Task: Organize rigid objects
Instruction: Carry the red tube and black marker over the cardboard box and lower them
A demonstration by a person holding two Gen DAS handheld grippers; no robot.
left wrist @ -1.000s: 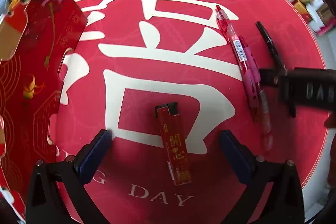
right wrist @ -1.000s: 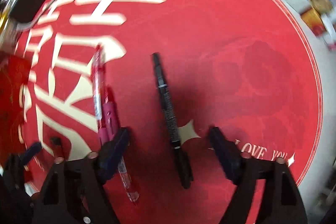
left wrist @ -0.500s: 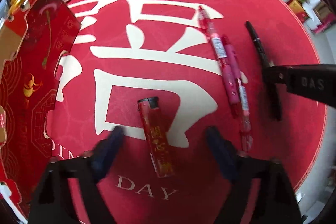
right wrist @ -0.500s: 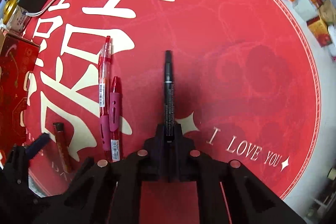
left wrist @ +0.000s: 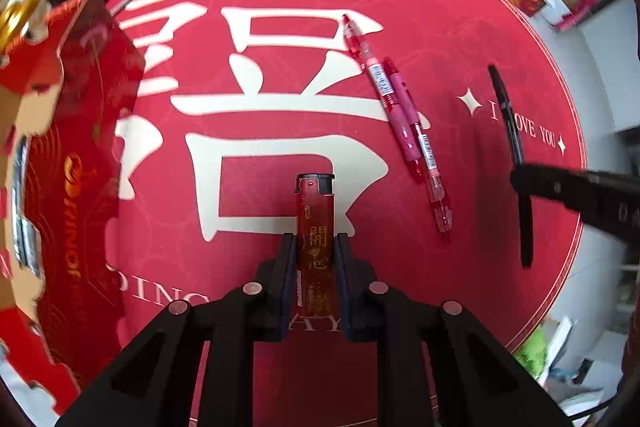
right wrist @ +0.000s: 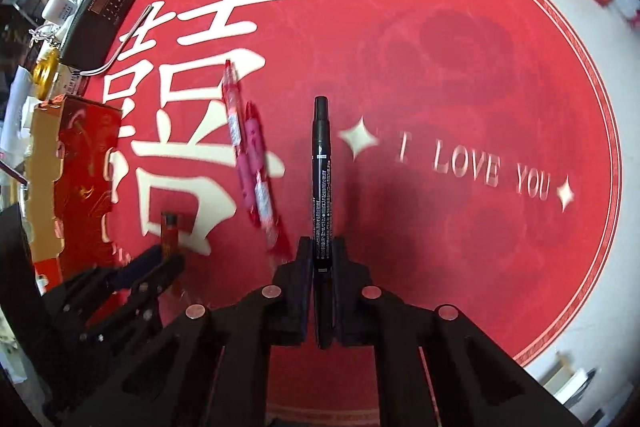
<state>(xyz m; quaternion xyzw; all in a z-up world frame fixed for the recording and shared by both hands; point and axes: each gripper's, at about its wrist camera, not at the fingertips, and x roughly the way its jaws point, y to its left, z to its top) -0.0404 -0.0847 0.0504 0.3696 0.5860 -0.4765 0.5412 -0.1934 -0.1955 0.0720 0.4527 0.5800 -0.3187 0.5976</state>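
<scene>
**Both tools clamped: lighter left, marker right**

The left tool (left wrist: 315, 255) is closed on the lighter (left wrist: 315, 227), its two blue-lined fingers (left wrist: 287, 267) pressing the lighter's long sides. The lighter is red with gold characters; its black cap points away from the tool, out over the white character printed on the mat (left wrist: 460, 27). The right tool (right wrist: 322, 259) is closed on the black marker (right wrist: 321, 163), gripping it near its rear end, so most of the barrel and the cap stick out ahead of the fingers (right wrist: 304, 263).

The mat serves as the landmark: a round red sheet with "WEDDING DAY" along its far edge and "I LOVE YOU" on its right half. Near its middle lie two red pens (left wrist: 396, 115) side by side, touching along their length, on the strokes of the big character. In the left wrist view the marker shows to the right of the pens, over the "I LOVE YOU" lettering, with the right tool across its lower part. A red box (left wrist: 76, 163) with gold print stands at the mat's left edge. At the mat's far-left corner sit a dark radio (right wrist: 100, 19), its metal aerial (right wrist: 128, 39) reaching onto the mat, and a gold cap (right wrist: 44, 71).
</scene>
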